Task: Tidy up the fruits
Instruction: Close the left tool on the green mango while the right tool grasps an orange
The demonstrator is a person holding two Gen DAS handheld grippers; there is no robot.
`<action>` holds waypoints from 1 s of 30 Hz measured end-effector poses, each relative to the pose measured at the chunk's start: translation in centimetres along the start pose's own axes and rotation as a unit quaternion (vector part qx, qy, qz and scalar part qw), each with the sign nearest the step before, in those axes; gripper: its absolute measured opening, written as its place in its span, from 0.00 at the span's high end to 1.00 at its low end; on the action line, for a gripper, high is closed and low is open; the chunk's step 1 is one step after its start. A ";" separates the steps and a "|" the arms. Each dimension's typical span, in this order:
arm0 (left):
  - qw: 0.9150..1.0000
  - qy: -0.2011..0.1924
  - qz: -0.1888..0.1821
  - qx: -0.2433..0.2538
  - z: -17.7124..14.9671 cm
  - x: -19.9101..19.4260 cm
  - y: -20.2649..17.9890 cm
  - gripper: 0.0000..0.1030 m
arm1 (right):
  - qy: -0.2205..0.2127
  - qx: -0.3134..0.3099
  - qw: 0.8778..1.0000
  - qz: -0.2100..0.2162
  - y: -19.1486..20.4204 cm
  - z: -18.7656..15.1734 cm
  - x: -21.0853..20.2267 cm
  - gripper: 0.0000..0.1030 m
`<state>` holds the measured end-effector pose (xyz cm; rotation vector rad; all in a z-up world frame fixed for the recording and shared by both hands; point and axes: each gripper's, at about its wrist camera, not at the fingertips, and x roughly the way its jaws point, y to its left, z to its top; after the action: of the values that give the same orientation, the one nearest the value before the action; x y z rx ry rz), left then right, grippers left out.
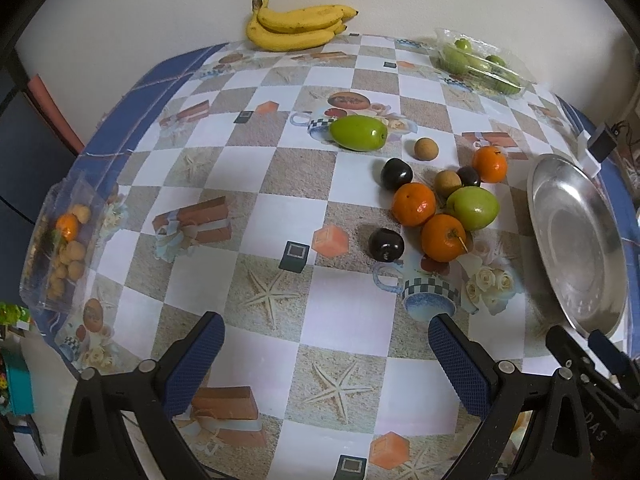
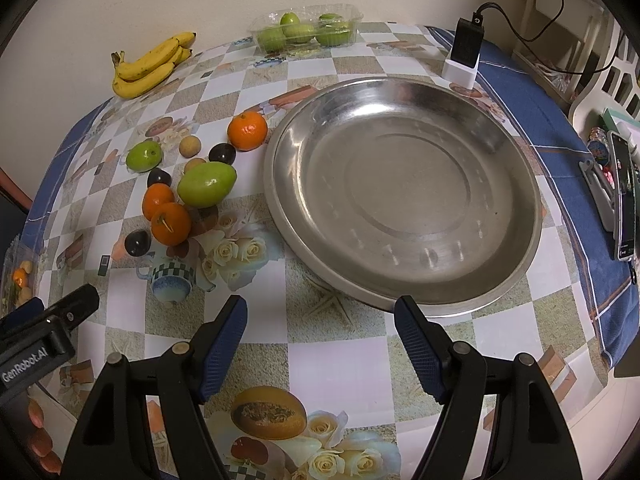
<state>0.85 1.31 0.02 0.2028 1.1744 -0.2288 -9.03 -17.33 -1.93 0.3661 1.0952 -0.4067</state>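
Observation:
Loose fruit lies on the patterned tablecloth: three oranges, one of them [image 1: 413, 204] in the middle of the cluster [image 2: 247, 130], two green fruits [image 1: 358, 132] [image 2: 207, 183], dark plums [image 1: 386, 244] [image 2: 137, 242] and small tan round fruits [image 1: 426, 148]. An empty steel plate [image 2: 404, 208] [image 1: 576, 240] lies right of the cluster. My left gripper [image 1: 326, 330] hangs open over bare cloth, nearer than the fruit. In front of the plate's near rim, my right gripper [image 2: 320, 312] stands open with nothing between its fingers.
A bunch of bananas [image 1: 298, 24] [image 2: 148, 66] lies by the far wall. A clear tub of green fruits [image 2: 306, 32] stands at the back. A plastic bag with small fruits [image 1: 64, 248] sits at the left edge. A black charger on a white block [image 2: 466, 48] and a phone [image 2: 624, 204] are right.

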 end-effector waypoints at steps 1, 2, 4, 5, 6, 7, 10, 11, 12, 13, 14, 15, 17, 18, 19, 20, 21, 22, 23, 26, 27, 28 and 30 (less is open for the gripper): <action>1.000 0.003 -0.003 -0.005 0.2 0.1 0.2 0.00 | -0.001 0.000 1.000 0.000 0.0 0.1 -0.1 0.25; 1.000 0.004 -0.005 -0.009 0.5 0.1 0.4 0.00 | -0.004 0.001 1.000 -0.001 0.0 0.2 -0.3 0.25; 1.000 0.003 -0.011 -0.019 1.1 -0.1 0.8 0.00 | -0.009 -0.003 1.000 0.000 0.2 0.6 -0.8 0.25; 1.000 0.002 -0.015 -0.026 1.6 -0.2 1.1 0.00 | -0.013 -0.003 1.000 0.002 0.3 0.9 -1.1 0.25; 0.999 -0.002 -0.018 -0.034 2.2 -0.3 1.3 0.00 | -0.017 -0.002 1.000 0.004 0.4 1.2 -1.3 0.25; 0.999 -0.006 -0.020 -0.039 2.6 -0.5 1.4 0.00 | -0.021 -0.001 1.000 0.008 0.6 1.6 -1.6 0.25; 0.998 -0.020 -0.019 -0.048 4.2 -0.9 1.6 0.00 | -0.032 -0.002 0.999 0.023 1.3 3.1 -2.2 0.25; 0.999 -0.018 -0.024 -0.044 4.9 -0.8 1.4 0.00 | -0.035 -0.003 0.999 0.028 1.6 3.5 -2.3 0.25; 0.999 -0.017 -0.030 -0.041 5.3 -0.8 1.3 0.00 | -0.038 -0.004 0.999 0.035 1.9 4.2 -2.4 0.25; 0.999 -0.017 -0.032 -0.039 5.7 -0.8 1.2 0.00 | -0.039 -0.004 0.998 0.039 2.2 4.6 -2.4 0.25; 0.999 -0.019 -0.031 -0.037 6.3 -0.8 1.1 0.00 | -0.040 -0.005 0.998 0.043 2.5 5.2 -2.3 0.25; 0.999 -0.021 -0.028 -0.035 6.7 -0.8 1.0 0.00 | -0.040 -0.007 0.998 0.046 2.9 5.9 -2.1 0.25; 0.999 -0.026 -0.022 -0.030 7.8 -0.5 1.0 0.00 | -0.040 -0.009 0.998 0.047 3.3 6.9 -1.8 0.25; 0.999 -0.026 -0.022 -0.029 8.3 -0.3 1.1 0.00 | -0.039 -0.009 0.998 0.049 3.5 7.5 -1.6 0.25; 0.999 -0.025 -0.023 -0.030 8.8 -0.1 1.3 0.01 | -0.038 -0.007 0.998 0.050 3.5 8.0 -1.4 0.25; 0.999 -0.022 -0.025 -0.037 9.5 0.3 1.5 0.01 | -0.037 -0.005 0.998 0.052 3.6 8.7 -1.1 0.25; 0.999 -0.021 -0.028 -0.042 9.9 0.6 1.6 0.02 | -0.038 -0.003 0.998 0.053 3.6 9.1 -0.9 0.25; 0.998 -0.019 -0.034 -0.048 10.4 0.9 1.8 0.05 | -0.037 -0.001 0.998 0.054 3.7 9.8 -0.6 0.26; 0.998 -0.017 -0.041 -0.053 10.9 1.2 1.8 0.08 | -0.037 -0.001 0.998 0.055 3.9 10.3 -0.3 0.26; 0.998 -0.010 -0.047 -0.051 12.3 2.3 1.5 0.11 | -0.036 0.003 0.998 0.059 4.5 12.0 0.8 0.30; 0.997 -0.010 -0.051 -0.052 12.8 2.7 1.4 0.11 | -0.035 0.003 0.998 0.061 4.7 12.5 1.1 0.31; 0.997 -0.008 -0.056 -0.055 13.3 3.1 1.3 0.11 | -0.033 0.001 0.998 0.060 5.0 12.9 1.5 0.32; 0.996 -0.006 -0.060 -0.058 14.1 3.8 1.2 0.12 | -0.030 -0.004 0.998 0.057 5.5 13.7 2.4 0.34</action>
<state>15.07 -1.73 1.75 0.0284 1.1847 -0.2671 5.24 -19.40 1.97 0.4053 1.0119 -0.3103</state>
